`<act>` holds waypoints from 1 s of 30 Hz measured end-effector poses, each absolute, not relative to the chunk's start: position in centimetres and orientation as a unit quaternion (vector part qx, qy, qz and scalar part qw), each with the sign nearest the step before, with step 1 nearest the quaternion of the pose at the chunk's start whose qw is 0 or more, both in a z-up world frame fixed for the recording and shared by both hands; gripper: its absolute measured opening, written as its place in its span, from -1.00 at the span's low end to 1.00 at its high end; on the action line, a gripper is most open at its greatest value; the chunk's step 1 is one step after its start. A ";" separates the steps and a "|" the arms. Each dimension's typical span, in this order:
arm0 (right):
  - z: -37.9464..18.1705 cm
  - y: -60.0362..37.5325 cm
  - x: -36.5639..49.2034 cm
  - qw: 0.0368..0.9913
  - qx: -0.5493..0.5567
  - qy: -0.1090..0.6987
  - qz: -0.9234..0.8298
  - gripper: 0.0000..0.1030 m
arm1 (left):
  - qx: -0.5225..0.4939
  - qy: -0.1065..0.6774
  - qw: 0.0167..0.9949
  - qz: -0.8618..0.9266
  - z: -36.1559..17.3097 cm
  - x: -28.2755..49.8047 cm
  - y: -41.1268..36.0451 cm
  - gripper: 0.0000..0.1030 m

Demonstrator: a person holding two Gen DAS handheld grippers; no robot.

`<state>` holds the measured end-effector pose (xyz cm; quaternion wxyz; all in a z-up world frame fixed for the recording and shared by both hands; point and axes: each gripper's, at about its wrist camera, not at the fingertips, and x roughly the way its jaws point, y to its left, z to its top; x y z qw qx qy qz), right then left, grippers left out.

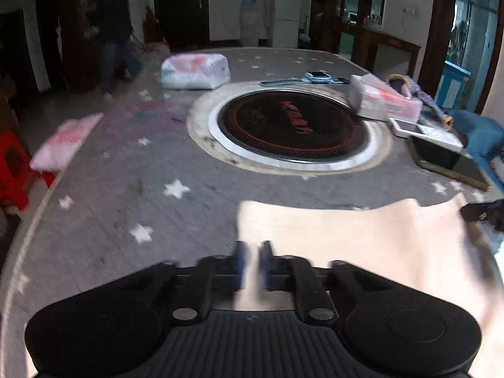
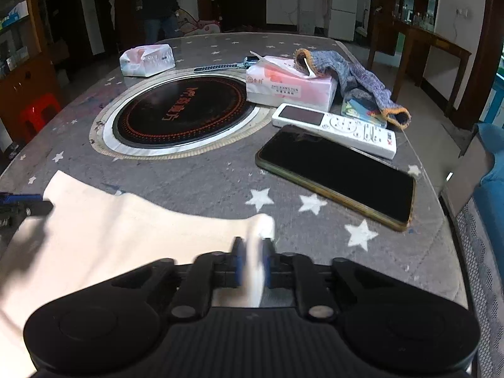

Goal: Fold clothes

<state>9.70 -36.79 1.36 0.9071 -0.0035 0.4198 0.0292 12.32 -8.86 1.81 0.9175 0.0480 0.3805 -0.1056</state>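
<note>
Left hand-held gripper pinching white garment edge; right hand-held gripper pinching opposite corner

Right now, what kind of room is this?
Likely a home living or dining room: a table with a built-in hotplate, a white fridge, and a water dispenser behind.

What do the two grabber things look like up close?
The left gripper and right gripper look alike: black plastic bodies with a ribbed middle panel, two big round bulges, silver pivot pins and blue pads on short fingers. No cables, sleeves or hands show.
</note>
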 end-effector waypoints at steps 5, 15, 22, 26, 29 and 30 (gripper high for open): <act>1.0 -36.5 10.9 0.915 -0.016 0.404 0.015 -0.92 | 0.036 0.372 0.925 -0.061 1.6 13.0 -7.6 -0.90; 3.7 -34.0 7.4 0.913 -0.058 0.395 0.088 -0.66 | 0.029 0.371 0.921 -0.112 3.7 11.5 -8.5 -0.73; 5.1 -29.8 -0.3 0.871 -0.108 0.421 0.231 -0.66 | 0.065 0.383 0.903 -0.182 3.1 9.8 -12.0 -0.73; 4.9 -27.0 -5.1 0.837 -0.162 0.424 0.305 -0.65 | 0.069 0.394 0.898 -0.182 2.1 9.9 -12.4 -0.73; 4.4 -25.6 -7.6 0.817 -0.189 0.425 0.340 -0.61 | 0.061 0.393 0.899 -0.184 2.1 10.0 -12.1 -0.72; 4.2 -25.2 -8.0 0.812 -0.198 0.425 0.347 -0.59 | 0.059 0.394 0.899 -0.184 2.1 10.0 -11.9 -0.72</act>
